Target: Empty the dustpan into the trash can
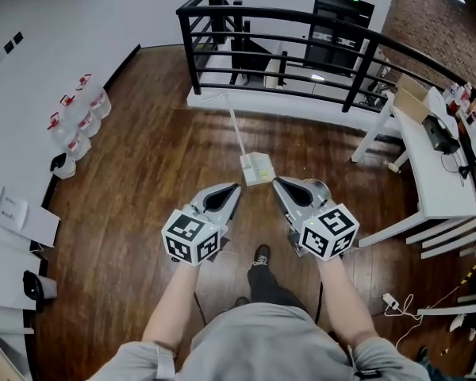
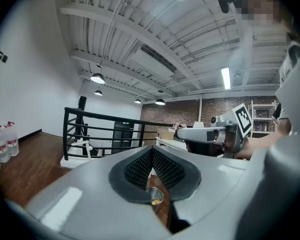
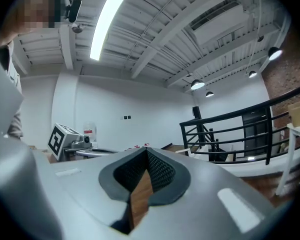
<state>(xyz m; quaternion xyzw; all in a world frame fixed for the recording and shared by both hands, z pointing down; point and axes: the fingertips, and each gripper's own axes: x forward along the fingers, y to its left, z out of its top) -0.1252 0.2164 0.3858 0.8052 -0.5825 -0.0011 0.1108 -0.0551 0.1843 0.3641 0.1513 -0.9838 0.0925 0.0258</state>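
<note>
Grey-padded left gripper [image 1: 236, 187] and right gripper [image 1: 276, 181]: jaws of both closed tip to tip, nothing held. Side by side at frame centre, aimed at dustpan [image 1: 258, 168]; likely approach, and jaws must open before any grab. Dustpan white, on wooden floor [image 1: 159, 157] just above grippers, handle [image 1: 232, 121] slanting up. Metal round rim beside right gripper is probably trash can [image 1: 324, 186]. Black railing [image 1: 278, 22] beyond, white table [image 1: 428, 165] right, water jugs [image 1: 79, 117] upper left. Nothing blocks the way.

Two tongs: left tongs [image 1: 236, 186], right tongs [image 1: 275, 181]; one dustpan [image 1: 258, 167]; one trash can [image 1: 322, 186].
</note>
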